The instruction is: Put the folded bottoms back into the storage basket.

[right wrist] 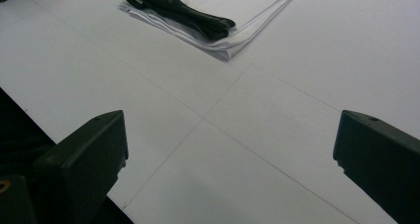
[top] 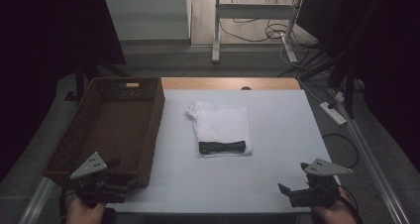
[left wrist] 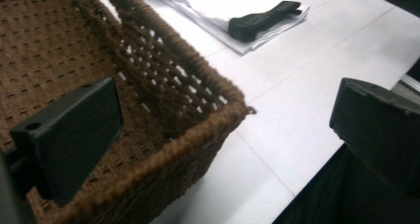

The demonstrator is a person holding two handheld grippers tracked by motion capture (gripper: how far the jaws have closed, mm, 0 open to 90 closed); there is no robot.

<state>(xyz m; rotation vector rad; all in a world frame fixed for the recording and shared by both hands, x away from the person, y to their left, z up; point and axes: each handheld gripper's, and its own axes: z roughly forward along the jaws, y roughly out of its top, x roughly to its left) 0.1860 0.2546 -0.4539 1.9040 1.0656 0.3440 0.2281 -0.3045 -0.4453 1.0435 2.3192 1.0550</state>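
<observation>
Folded white cotton shirt [top: 221,123] awaits, well ahead of my wide jaws.
Nothing grasped; brown woven wicker basket [top: 151,130] holds nothing yet.

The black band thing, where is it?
In the high view the black band lies across the near end of the folded white shirt in the middle of the table, right of the brown basket.
</observation>
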